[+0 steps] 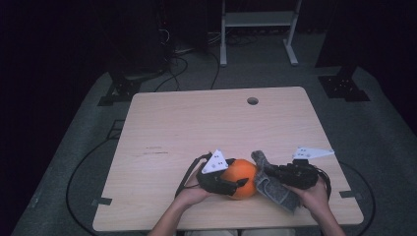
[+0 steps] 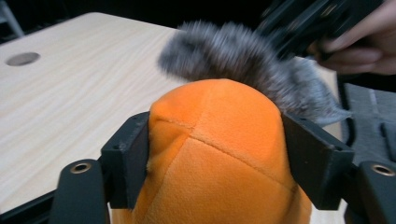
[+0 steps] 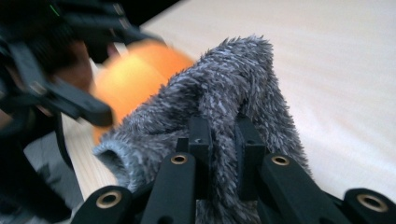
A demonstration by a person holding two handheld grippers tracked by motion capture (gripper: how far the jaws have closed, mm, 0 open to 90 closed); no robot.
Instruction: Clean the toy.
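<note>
1. Orange plush ball (image 2: 219, 154) sits between the jaws of the left gripper (image 1: 231, 183), clamped, near the table's (image 1: 196, 123) front edge.
2. Right gripper (image 3: 223, 140) pinches the grey fuzzy cloth (image 3: 224, 93), which touches the ball's right side.

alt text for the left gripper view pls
The left claw clamps an orange plush ball between its two black jaws, above a light wood table. Behind the ball, a fuzzy grey cloth is held by the right claw.

Bare desk (image 1: 196, 123) across far and left stretches, open for passage. Near edge crowded: orange plush ball (image 1: 241, 177) and grey fuzzy cloth (image 1: 275, 187) touching, between left tool (image 1: 233, 183) and right tool (image 1: 268, 169).
</note>
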